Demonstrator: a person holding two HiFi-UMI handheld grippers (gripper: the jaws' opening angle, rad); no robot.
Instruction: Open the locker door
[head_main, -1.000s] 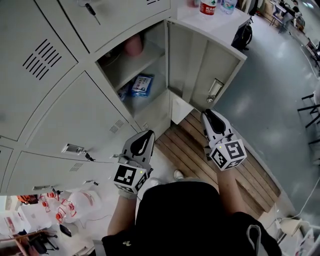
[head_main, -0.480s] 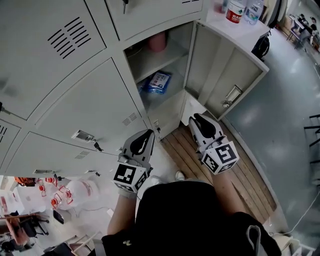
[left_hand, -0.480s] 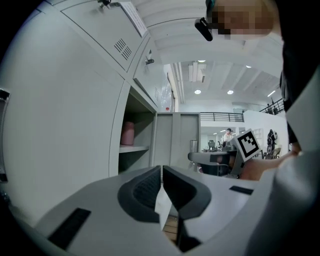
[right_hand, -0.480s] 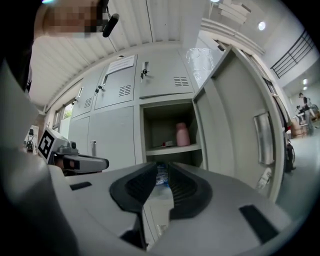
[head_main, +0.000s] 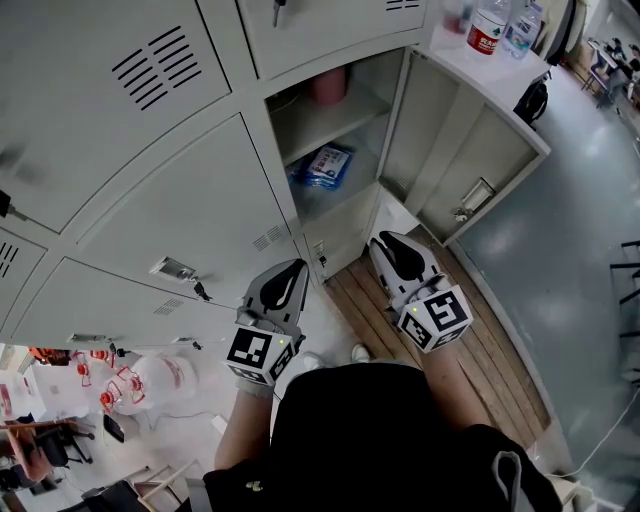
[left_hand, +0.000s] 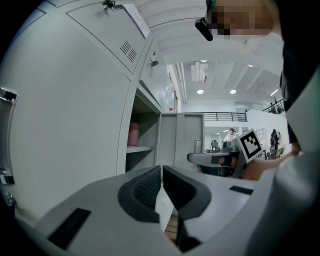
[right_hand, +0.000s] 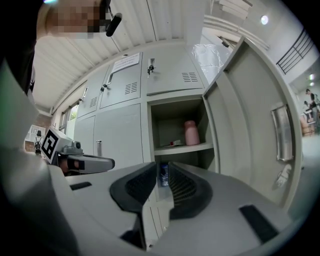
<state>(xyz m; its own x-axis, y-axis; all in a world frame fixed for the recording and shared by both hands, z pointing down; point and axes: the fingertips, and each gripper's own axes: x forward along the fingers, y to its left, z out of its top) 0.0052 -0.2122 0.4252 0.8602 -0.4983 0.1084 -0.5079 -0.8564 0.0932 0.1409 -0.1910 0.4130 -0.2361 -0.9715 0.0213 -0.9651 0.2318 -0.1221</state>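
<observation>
The locker door (head_main: 455, 140) stood swung wide open, to the right of its compartment. Inside, a pink bottle (head_main: 328, 86) sat on the shelf (head_main: 340, 118) and a blue packet (head_main: 325, 166) lay below it. The left tool (head_main: 285, 282) had its jaws pressed together on nothing. The right tool (head_main: 396, 250), low before the open compartment and clear of the door, was all but closed and empty.

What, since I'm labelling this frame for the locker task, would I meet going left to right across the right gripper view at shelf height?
left gripper → closed locker door → pink bottle → open locker door
</observation>
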